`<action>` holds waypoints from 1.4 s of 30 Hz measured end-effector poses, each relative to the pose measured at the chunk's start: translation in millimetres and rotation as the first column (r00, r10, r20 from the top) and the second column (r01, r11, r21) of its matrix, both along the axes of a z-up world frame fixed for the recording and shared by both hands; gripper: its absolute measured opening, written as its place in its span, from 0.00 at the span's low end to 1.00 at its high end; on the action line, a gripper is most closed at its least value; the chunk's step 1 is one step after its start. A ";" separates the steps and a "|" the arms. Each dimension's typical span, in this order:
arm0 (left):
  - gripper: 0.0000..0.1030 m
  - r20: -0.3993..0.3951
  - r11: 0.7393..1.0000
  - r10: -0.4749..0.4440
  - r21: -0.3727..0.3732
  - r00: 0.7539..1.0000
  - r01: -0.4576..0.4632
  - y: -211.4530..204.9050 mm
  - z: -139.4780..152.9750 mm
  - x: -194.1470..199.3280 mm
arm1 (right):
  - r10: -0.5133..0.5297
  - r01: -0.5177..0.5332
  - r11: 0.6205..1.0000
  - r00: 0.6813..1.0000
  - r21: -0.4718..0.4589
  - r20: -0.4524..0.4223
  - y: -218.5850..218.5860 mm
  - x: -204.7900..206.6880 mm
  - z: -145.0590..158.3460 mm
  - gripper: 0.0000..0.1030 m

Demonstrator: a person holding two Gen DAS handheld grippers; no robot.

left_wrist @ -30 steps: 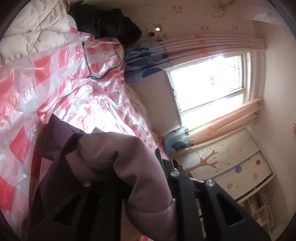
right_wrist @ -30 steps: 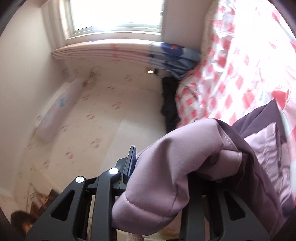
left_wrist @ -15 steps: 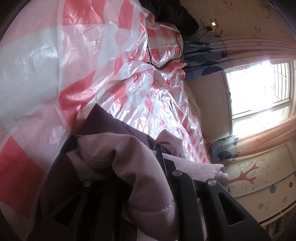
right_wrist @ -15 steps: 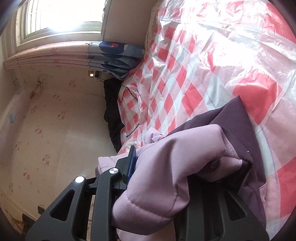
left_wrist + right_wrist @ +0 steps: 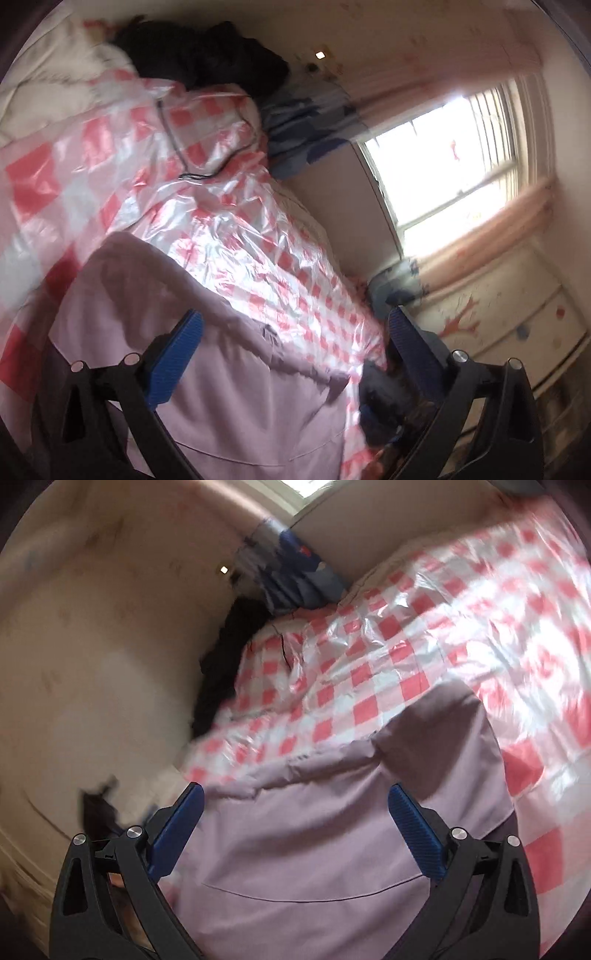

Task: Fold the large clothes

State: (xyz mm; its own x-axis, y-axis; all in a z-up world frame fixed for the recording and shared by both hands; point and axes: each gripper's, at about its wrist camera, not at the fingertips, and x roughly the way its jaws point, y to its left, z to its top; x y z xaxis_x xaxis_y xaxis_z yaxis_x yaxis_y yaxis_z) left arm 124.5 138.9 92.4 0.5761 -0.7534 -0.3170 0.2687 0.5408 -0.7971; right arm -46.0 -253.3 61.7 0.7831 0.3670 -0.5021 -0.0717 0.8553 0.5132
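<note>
A lilac padded jacket (image 5: 207, 369) lies spread on the bed's red-and-white checked plastic sheet (image 5: 229, 236). My left gripper (image 5: 295, 328) hovers over its near part, jaws opening wide, blue pads clear of the cloth. In the right wrist view the same jacket (image 5: 332, 830) lies below my right gripper (image 5: 295, 805), whose jaws are also opening wide with nothing pressed between the pads. The jacket's dark purple lining shows at its right edge (image 5: 506, 823). Both views are motion-blurred.
A dark bundle of clothing (image 5: 207, 55) and a white duvet (image 5: 48, 88) lie at the bed's far end. A black cable (image 5: 207, 162) crosses the sheet. The window (image 5: 443, 166), pink curtains and a painted cabinet (image 5: 517, 317) stand beyond the bed's right edge. The wall (image 5: 92, 664) borders the bed.
Both grippers let go of the jacket and their jaws spread wide. The jacket, bunched and lifted before, now lies flat on the sheet. Both hands drew back from it.
</note>
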 end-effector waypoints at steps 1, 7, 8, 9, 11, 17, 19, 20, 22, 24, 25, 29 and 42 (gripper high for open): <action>0.93 0.029 0.997 -0.048 0.062 0.998 0.046 -20.1 2.2 -6.1 | 0.029 -0.031 0.989 0.999 -0.145 -0.017 25.1 8.1 1.4 0.94; 0.93 -0.037 0.898 -0.198 0.395 0.979 0.196 -131.2 -52.4 6.3 | 0.020 -0.107 0.867 0.983 -0.486 -0.180 95.7 93.8 -55.3 0.94; 0.93 -0.092 0.886 -0.171 0.420 0.981 0.194 -138.4 -70.8 22.3 | -0.011 -0.096 0.860 0.978 -0.501 -0.206 93.8 110.2 -70.6 0.94; 0.93 -0.126 0.883 -0.143 0.432 0.982 0.184 -140.6 -86.1 36.8 | -0.028 -0.088 0.872 0.973 -0.481 -0.229 87.5 127.2 -85.9 0.94; 0.92 -0.179 0.883 -0.092 0.440 0.979 0.164 -141.8 -111.9 68.6 | -0.051 -0.064 0.910 0.963 -0.409 -0.263 71.9 152.1 -106.5 0.94; 0.93 -0.220 0.790 -0.089 0.578 0.971 0.203 -176.2 -133.3 103.0 | -0.074 -0.060 0.940 0.925 -0.335 -0.373 42.2 198.9 -124.9 0.94; 0.93 -0.226 0.775 -0.106 0.592 0.968 0.223 -178.3 -118.4 97.4 | -0.079 -0.062 0.926 0.933 -0.373 -0.351 43.4 190.6 -101.9 0.93; 0.92 -0.210 0.791 -0.107 0.574 0.972 0.211 -170.7 -105.0 91.6 | -0.085 -0.038 0.920 0.952 -0.390 -0.294 44.5 179.2 -84.8 0.93; 0.93 -0.134 0.799 -0.089 0.582 0.987 0.151 -153.4 -79.1 81.6 | -0.100 -0.003 0.891 0.974 -0.454 -0.203 40.6 161.3 -62.5 0.93; 0.93 -0.097 0.777 -0.043 0.622 0.994 0.094 -136.4 -76.7 84.7 | -0.138 0.000 0.861 0.962 -0.508 -0.234 24.6 164.8 -79.1 0.93; 0.93 -0.129 0.782 -0.016 0.616 0.992 0.093 -127.2 -89.0 93.8 | -0.139 -0.009 0.880 0.951 -0.474 -0.275 12.6 168.7 -94.8 0.93; 0.93 -0.170 0.814 -0.020 0.569 0.985 0.115 -124.0 -128.2 109.3 | -0.125 0.040 0.955 0.952 -0.294 -0.278 -18.5 173.9 -125.0 0.93; 0.93 -0.064 0.790 0.039 0.613 0.997 0.008 -73.2 -86.6 56.5 | -0.142 0.064 0.893 0.979 -0.446 -0.143 -2.0 81.2 -86.8 0.93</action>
